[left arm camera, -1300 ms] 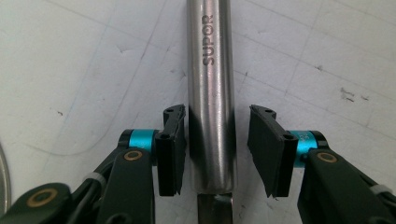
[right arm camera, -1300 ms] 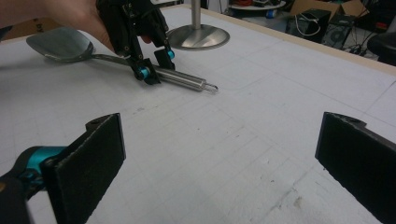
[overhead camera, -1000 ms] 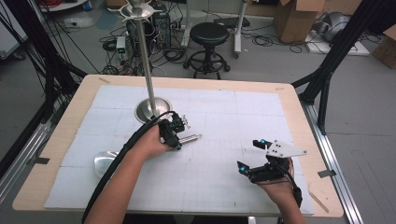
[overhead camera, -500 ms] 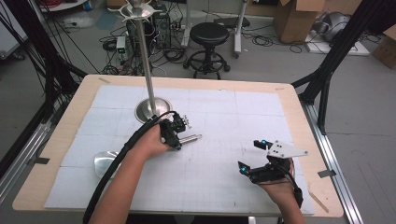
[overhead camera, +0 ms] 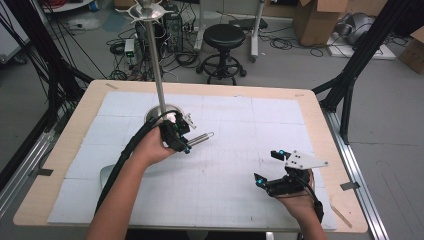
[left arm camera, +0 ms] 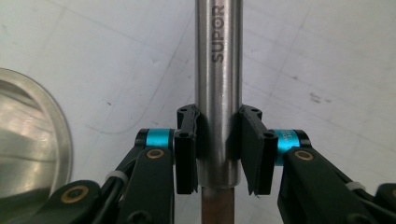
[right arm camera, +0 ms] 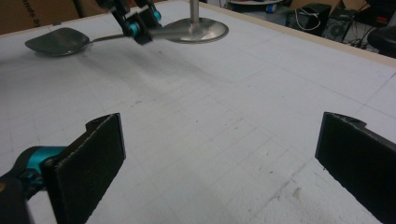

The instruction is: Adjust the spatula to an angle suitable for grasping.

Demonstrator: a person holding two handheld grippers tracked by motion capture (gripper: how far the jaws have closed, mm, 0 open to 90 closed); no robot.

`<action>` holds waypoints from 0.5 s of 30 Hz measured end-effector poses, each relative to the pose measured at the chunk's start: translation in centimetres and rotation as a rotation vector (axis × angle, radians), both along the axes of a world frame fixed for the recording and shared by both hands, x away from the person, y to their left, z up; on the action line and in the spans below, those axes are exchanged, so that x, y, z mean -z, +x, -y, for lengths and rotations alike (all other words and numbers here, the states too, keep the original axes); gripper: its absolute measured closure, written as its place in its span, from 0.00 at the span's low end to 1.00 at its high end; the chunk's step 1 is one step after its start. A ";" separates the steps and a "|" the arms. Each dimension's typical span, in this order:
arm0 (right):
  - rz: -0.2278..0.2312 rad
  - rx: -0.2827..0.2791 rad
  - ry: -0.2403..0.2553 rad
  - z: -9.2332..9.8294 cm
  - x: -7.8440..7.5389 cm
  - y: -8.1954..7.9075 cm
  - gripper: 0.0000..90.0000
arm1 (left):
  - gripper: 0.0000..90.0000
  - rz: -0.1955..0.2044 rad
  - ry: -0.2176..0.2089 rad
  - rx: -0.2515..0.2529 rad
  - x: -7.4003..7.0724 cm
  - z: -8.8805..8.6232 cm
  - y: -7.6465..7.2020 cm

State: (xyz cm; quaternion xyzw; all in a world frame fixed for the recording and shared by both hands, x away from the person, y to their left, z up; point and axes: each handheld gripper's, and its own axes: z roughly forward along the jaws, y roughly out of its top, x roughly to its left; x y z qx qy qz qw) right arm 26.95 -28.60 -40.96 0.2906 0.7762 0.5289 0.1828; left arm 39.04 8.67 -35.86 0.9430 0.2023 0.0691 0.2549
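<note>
A steel spatula lies across the left of the white mat, its flat head (overhead camera: 107, 175) low by my left forearm and its handle end (overhead camera: 202, 138) pointing right. My left gripper (overhead camera: 182, 140) is shut on the handle. In the left gripper view both pads press the round "SUPOR" handle (left arm camera: 218, 70) at my left gripper (left arm camera: 218, 119). The right gripper view shows the spatula head (right arm camera: 58, 41) far off, down near the mat. My right gripper (overhead camera: 266, 166) rests open at the near right, with only bare mat between the jaws of the right gripper (right arm camera: 219, 154).
A tall metal pole stands on a round steel base (overhead camera: 152, 114) just behind my left hand; the base's rim (left arm camera: 28, 140) sits close to the held handle. The wooden table edge (overhead camera: 320, 125) frames the mat. A stool and boxes stand on the floor beyond.
My left hand has risen a little, and the handle end has lifted with it. The spatula head stays low on the left. The right gripper has not moved.
</note>
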 end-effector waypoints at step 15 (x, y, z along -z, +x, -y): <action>0.004 -0.011 -0.010 -0.6 0.0 0.1 0.00 | 0.77 0.140 -0.266 -0.043 -6.2 -6.9 -2.9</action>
